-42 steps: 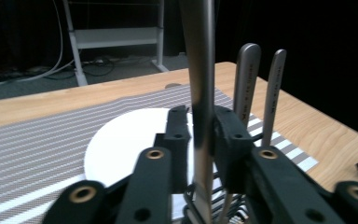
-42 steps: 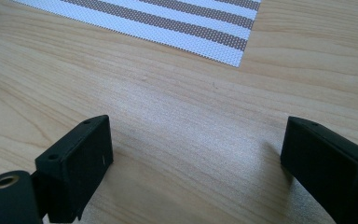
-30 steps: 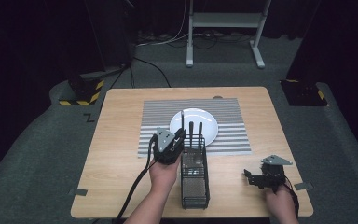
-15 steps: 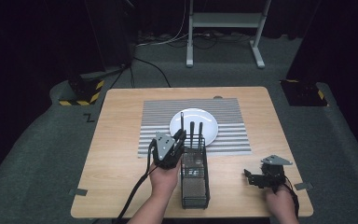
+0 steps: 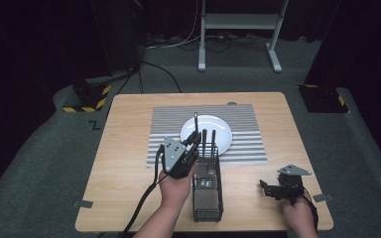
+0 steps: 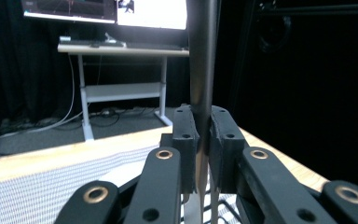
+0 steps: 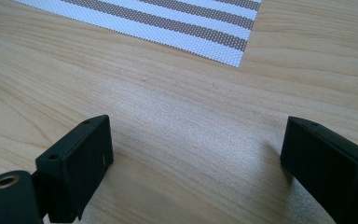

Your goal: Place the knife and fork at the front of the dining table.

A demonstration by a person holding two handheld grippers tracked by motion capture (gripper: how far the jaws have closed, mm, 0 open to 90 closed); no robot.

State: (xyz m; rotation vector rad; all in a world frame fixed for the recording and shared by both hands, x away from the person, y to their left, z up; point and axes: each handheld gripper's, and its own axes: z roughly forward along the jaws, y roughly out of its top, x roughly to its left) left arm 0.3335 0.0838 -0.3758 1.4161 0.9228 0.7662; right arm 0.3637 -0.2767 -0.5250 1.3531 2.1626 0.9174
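While the slim dark metal utensil (image 6: 202, 70) stands upright at the centre of the frame, clamped by its handle between the pads of the left claw (image 5: 194, 140), its lower end still reaches into the black wire-mesh cutlery basket (image 5: 207, 193) beside two more dark handles (image 5: 209, 141). It looks stiff, light and smooth (likely slippery), so a grip low on the handle seems safest. Just above the basket lies a white round plate (image 5: 218, 130) on a striped placemat (image 5: 168, 116). At lower right, the right claw (image 5: 270, 188) rests spread wide, holding nothing, over the bare wooden desk (image 5: 124, 144).
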